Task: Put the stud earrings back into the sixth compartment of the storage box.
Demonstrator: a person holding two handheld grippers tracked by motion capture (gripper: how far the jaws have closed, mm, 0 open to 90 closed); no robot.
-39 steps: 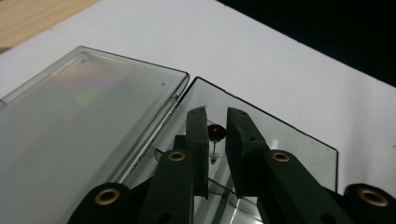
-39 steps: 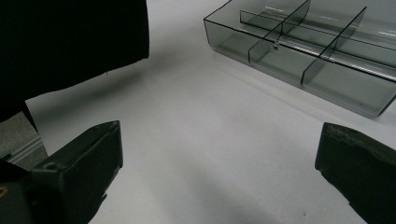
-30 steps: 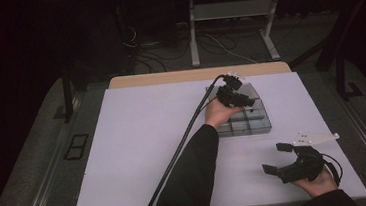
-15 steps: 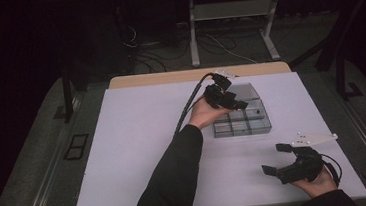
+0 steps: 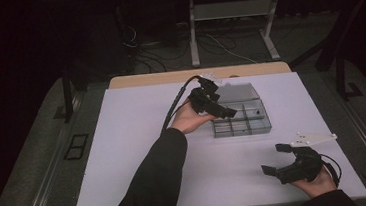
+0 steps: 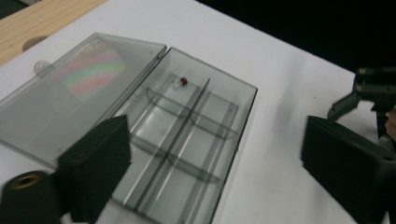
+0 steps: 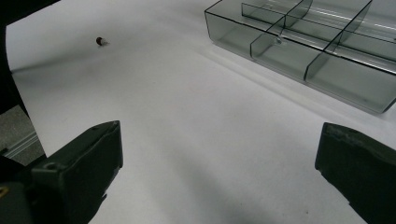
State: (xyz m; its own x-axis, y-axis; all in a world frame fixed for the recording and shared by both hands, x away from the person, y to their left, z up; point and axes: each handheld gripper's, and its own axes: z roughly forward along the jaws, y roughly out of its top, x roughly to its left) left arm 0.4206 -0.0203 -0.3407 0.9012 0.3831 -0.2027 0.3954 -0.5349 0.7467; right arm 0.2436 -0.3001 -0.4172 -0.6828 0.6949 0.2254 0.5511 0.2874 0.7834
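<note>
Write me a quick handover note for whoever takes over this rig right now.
Left claw: over the clear divided box, jaws just opened, nothing between them.
Right claw: open, empty, near the table's front right corner.
Box: lid flipped open flat beside it.
Done: one small red-tipped piece lies in a corner compartment.
Left: a similar small piece lies loose on the white table, probably next to go in.

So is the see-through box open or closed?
Open. The clear box has its lid flipped back flat on the table, so you look straight into its compartments; one holds a small bead.
</note>
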